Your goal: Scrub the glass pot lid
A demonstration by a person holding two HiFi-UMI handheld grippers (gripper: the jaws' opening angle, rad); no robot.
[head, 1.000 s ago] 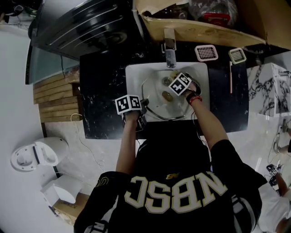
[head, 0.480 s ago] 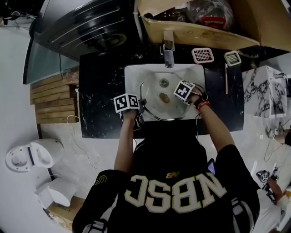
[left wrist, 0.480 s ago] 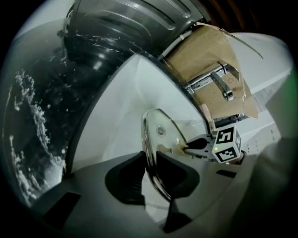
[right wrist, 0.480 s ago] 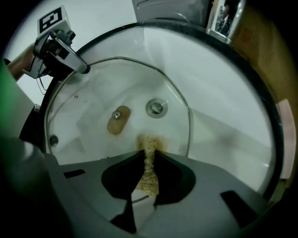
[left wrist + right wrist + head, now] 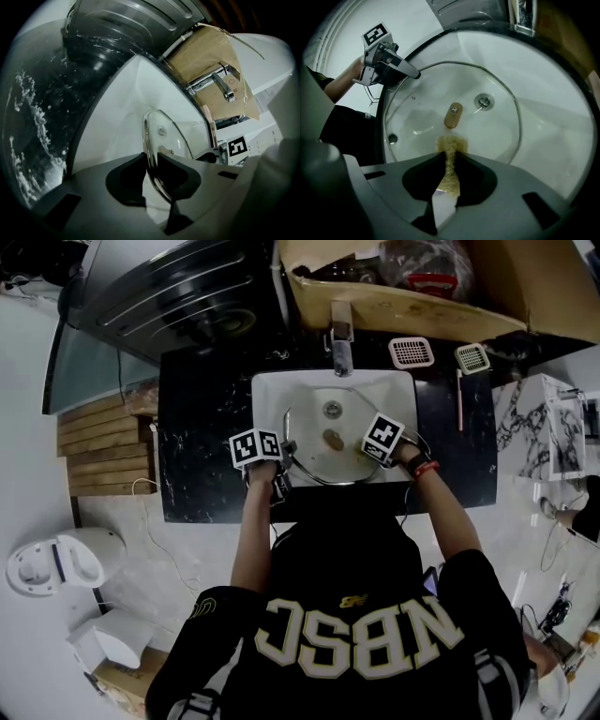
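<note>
Lying in the white sink (image 5: 267, 390), the glass pot lid (image 5: 417, 122) has its left rim pinched by the left gripper (image 5: 152, 173), jaws narrow on the metal band. The right gripper (image 5: 449, 164), jaws closed on a yellowish scouring pad (image 5: 450, 152), works nearer the centre. The pad seems pressed to the glass, with the wooden knob (image 5: 453, 115) straight ahead of it.

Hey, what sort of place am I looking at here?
Most likely a kitchen: a white sink with a faucet set in a black counter, and a glass lid in the sink with a scourer held over it.
</note>
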